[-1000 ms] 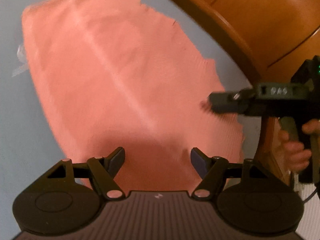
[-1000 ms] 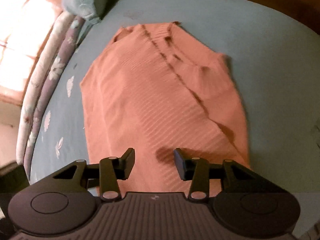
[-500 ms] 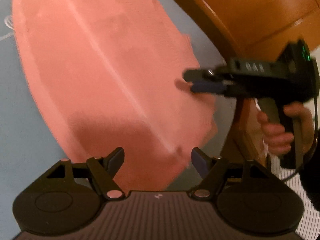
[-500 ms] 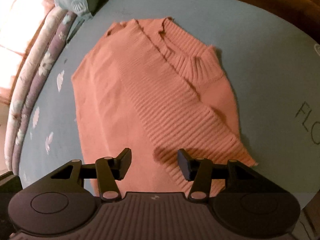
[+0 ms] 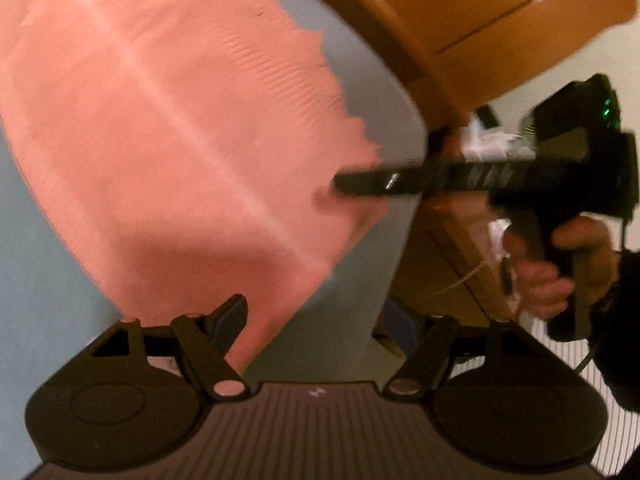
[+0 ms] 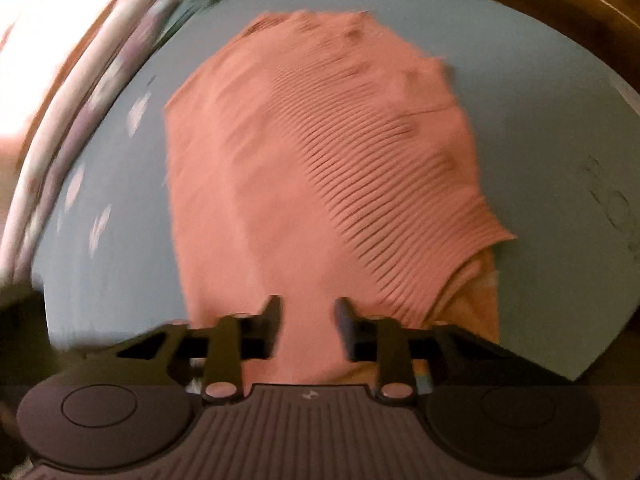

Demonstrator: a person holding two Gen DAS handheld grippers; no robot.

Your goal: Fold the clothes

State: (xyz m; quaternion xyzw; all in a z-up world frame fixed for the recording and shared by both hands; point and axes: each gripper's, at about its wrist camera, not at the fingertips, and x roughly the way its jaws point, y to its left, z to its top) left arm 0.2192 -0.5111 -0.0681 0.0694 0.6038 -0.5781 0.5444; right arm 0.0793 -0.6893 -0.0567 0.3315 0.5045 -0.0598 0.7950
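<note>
Right now I am working over the blue bedsheet [image 6: 540,80], which is filling most of both views, with the wooden bed frame [image 5: 460,20] curving along its far edge. Lying flat on the sheet is the pink ribbed sweater [image 6: 320,168], already partly folded: 1 ribbed panel is lying diagonally across the plainer body, collar toward the far side, hem nearest me.

I am holding my right gripper [image 6: 308,320] low over the hem end; its jaws have just been closing and are standing at a narrow gap. Pink knit is showing between them, but through the motion blur I cannot tell whether the pads are pinching it. From the left wrist view, that same tool is reaching in sideways at the sweater's edge, my right hand [image 5: 560,268] wrapped round its handle.

My left gripper [image 5: 336,320] is hanging wide open, gripping nothing, its left finger over the sweater's near corner and its right finger over bare sheet.

I judge I am picking up the hem for the next fold. That calls for both grippers biting the hem's 2 corners and carrying them toward the collar.
</note>
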